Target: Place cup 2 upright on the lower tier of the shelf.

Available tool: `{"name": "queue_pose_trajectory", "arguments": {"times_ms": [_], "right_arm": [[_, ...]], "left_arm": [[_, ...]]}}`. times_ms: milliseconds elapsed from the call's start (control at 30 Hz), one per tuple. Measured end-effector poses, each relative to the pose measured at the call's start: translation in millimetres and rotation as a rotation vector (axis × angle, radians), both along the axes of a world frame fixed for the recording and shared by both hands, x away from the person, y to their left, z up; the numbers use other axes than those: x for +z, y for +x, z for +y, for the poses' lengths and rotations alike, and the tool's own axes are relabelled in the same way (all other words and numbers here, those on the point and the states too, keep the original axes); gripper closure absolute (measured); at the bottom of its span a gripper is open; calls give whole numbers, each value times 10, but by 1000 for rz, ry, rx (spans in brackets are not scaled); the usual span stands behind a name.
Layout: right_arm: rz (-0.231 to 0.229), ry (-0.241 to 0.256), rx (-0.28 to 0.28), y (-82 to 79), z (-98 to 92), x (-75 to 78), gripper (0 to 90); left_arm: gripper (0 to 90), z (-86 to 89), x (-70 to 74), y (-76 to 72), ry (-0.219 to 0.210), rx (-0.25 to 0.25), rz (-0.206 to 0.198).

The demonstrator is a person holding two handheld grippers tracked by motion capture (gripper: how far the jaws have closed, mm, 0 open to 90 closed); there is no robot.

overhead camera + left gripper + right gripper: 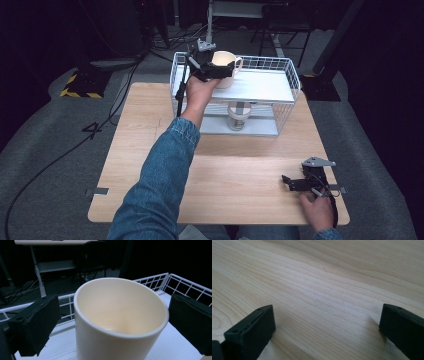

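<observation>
A cream mug [228,62] with a handle stands upright on the top shelf of a white wire rack [270,86]. My left gripper [214,70] is open around it, held out over the rack's left end. In the left gripper view the empty mug [120,315] stands between the two black jaws, with a small gap at the left one and the right one close to its wall. My right gripper [291,183] rests low on the wooden table [225,170] near its front right corner, open, with only bare wood [327,290] between its jaws.
A second pale cup [239,116] stands on the rack's lower shelf under the top one. The rack's wire walls [180,285] rise behind and to the right of the mug. Cables and dark stands lie on the floor beyond the table.
</observation>
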State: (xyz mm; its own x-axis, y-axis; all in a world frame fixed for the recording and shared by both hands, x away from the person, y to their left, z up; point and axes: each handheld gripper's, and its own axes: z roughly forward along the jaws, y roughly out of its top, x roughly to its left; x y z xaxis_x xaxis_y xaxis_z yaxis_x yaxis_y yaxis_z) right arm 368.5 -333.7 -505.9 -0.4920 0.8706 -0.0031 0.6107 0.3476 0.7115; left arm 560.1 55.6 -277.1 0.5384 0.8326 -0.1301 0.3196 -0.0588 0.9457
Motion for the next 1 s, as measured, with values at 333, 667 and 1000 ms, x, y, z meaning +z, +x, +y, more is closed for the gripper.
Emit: {"name": "queue_pose_trajectory", "arguments": {"times_ms": [333, 667, 1000], "right_arm": [[0, 0, 0, 0, 1, -1, 5], [1, -2, 2, 2, -2, 1, 5], [1, -4, 35, 50, -7, -1, 2]], "left_arm": [[0, 155, 138, -261, -8, -49, -19], [0, 443, 140, -805, 5, -103, -35], [0, 641, 53, -1264, 33, -120, -44]]}}
